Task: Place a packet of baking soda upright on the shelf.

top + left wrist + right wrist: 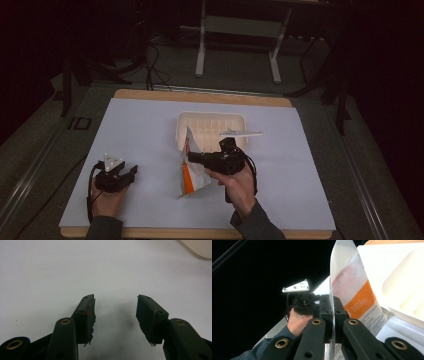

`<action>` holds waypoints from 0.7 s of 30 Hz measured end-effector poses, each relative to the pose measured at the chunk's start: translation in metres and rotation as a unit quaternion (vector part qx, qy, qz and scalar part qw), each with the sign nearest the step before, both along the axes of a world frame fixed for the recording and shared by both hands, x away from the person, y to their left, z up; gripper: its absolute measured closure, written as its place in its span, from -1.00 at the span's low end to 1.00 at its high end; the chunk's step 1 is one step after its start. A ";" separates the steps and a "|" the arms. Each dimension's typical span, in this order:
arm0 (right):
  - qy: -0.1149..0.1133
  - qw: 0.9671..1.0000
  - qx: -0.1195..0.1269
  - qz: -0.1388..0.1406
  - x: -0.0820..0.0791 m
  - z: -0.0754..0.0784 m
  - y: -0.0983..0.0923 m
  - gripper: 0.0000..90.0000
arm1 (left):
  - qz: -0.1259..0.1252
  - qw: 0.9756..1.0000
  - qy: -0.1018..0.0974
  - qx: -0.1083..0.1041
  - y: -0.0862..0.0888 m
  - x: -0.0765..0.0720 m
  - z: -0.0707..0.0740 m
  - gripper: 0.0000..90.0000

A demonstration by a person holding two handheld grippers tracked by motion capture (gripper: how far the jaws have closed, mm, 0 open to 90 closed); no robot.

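Observation:
A clear plastic bag with an orange label [190, 175] stands on edge in the middle of the white sheet, just in front of a cream tray [212, 124]. My right gripper [191, 157] is shut on the bag's upper edge; in the right gripper view the thin film [348, 287] runs up between the closed jaws [332, 312]. My left gripper [131, 173] rests low at the front left, open and holding nothing. In the left gripper view its pads [88, 315] stand well apart over bare white sheet.
The white sheet [140, 130] covers a wooden board [200, 95]. The cream tray's corner [200, 248] shows in the left gripper view. The other hand and gripper [300, 302] appear beyond the bag. Metal table legs [200, 45] and cables lie on the floor behind.

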State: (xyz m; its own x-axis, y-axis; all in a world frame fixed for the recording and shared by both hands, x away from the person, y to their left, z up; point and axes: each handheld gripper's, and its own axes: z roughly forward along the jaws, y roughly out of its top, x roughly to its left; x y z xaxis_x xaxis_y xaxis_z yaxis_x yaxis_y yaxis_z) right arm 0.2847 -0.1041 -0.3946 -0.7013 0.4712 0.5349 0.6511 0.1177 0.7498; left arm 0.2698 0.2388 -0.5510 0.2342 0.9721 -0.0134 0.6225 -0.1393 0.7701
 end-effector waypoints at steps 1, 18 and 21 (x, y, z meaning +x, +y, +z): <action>0.000 1.000 0.000 0.000 0.000 0.000 0.000 1.00 | 0.000 1.000 0.000 0.000 0.000 0.000 0.000 0.09; -0.021 0.999 -0.007 -0.028 0.015 0.021 -0.005 1.00 | -0.001 1.000 -0.004 0.001 -0.001 -0.001 0.000 0.06; -0.027 0.999 -0.012 -0.031 0.018 0.025 -0.004 1.00 | -0.002 1.000 -0.004 0.002 -0.001 -0.001 0.000 0.06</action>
